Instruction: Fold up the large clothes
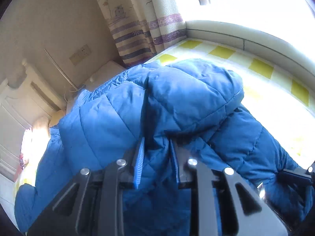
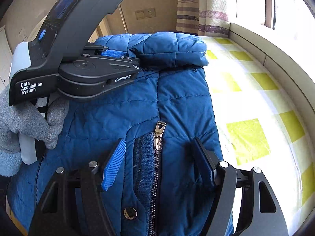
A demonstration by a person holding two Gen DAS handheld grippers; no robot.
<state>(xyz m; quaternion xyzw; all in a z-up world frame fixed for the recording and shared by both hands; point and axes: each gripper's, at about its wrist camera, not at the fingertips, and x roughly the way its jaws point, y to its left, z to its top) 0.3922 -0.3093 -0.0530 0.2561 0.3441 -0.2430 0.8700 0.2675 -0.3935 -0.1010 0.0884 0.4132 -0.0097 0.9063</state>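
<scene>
Left gripper [image 1: 157, 157] pinching blue jacket [image 2: 177, 98] fabric, fingertips buried in folds. Right gripper [image 2: 159, 157] gaping over zipper [image 2: 158, 137], touching nothing visibly. Gloved hand [image 2: 23, 122] getting cut off at 9 o'clock.

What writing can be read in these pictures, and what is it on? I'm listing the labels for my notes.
"Data Acquisition System": on the handle of the left gripper.
"GenRobot.AI": on that gripper's black body.
Snap button on the blue jacket: engraved lettering, too small to read.
Curtain: drawings only, no words readable.
</scene>
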